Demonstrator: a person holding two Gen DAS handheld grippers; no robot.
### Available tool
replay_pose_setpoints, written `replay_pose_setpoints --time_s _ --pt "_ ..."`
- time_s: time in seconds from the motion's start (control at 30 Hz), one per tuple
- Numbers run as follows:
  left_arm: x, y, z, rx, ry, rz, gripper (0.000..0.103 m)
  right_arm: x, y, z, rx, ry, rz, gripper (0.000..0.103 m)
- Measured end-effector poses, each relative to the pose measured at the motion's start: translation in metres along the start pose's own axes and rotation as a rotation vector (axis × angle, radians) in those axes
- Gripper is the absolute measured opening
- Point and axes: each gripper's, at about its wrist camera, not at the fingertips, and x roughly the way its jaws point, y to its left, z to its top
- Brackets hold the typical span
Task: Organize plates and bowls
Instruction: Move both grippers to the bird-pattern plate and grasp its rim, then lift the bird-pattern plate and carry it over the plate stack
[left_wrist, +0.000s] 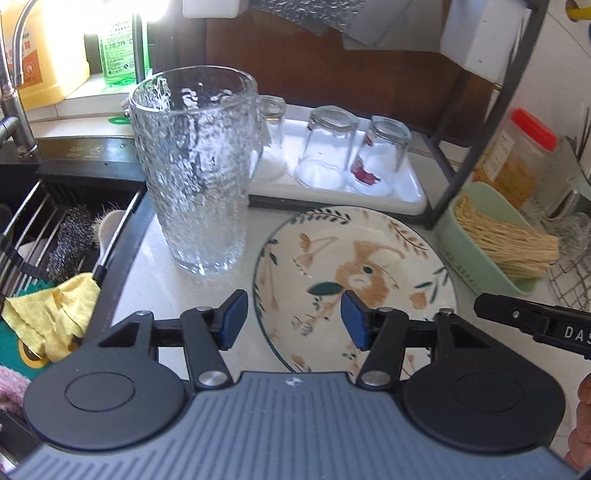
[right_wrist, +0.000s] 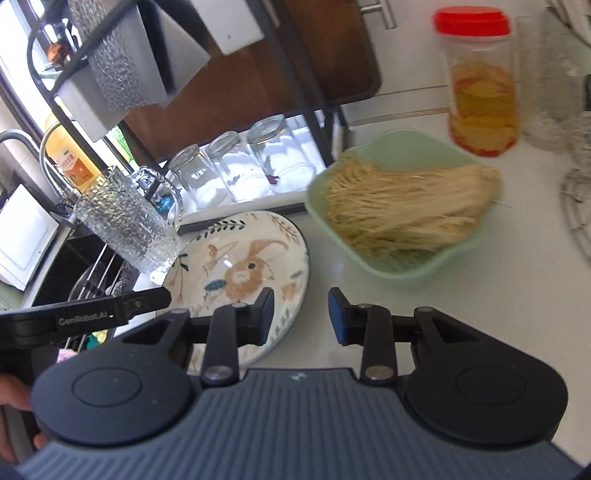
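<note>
Rabbit-patterned plate (left_wrist: 354, 280) lies flat on the white counter (left_wrist: 147, 295), just right of a tall textured glass (left_wrist: 195, 170) and beside a green bowl (right_wrist: 399, 210) holding dry noodles (right_wrist: 406, 210). Left hand-held gripper (left_wrist: 293, 319) hovers over the plate's left rim, jaws spread and empty. Right hand-held gripper (right_wrist: 301, 315) hangs over the plate's right edge, likewise released. Behind, a white tray (left_wrist: 406, 192) carries inverted glasses (left_wrist: 325, 147).
</note>
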Motion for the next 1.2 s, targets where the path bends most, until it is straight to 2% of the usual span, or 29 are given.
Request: replay_pose_setpoints --time_s 0.07,0.17,0.47,0.53,0.57,0.73,0.87,1.2 --pt "0.007 0.004 0.001 0.004 0.0 0.007 0.055 0.012 0.003 0.001 0.01 0.009 0.003 0.036" --pt "0.019 0.007 0.0 0.014 0.014 0.02 0.047 0.027 0.008 0.0 -0.002 0.031 -0.028 0.025" --pt "0.041 0.02 -0.001 -0.067 0.032 -0.021 0.033 0.049 0.004 0.002 -0.047 0.048 -0.064 0.022" --pt "0.045 0.019 -0.001 -0.06 0.033 -0.021 0.033 0.053 0.003 0.005 -0.044 0.049 -0.061 0.02" --pt "0.046 0.02 0.0 -0.072 0.038 -0.028 0.033 0.056 0.003 0.005 -0.038 0.051 -0.049 0.015" --pt "0.05 0.021 0.003 -0.047 0.032 -0.014 0.032 0.062 0.003 0.007 -0.04 0.054 -0.028 0.015" --pt "0.047 0.026 0.005 -0.081 0.031 -0.019 0.032 0.062 0.001 0.006 -0.025 0.072 -0.009 0.015" --pt "0.02 0.025 0.001 -0.078 0.073 -0.043 0.032 0.036 0.01 0.01 -0.021 0.074 -0.004 0.015"
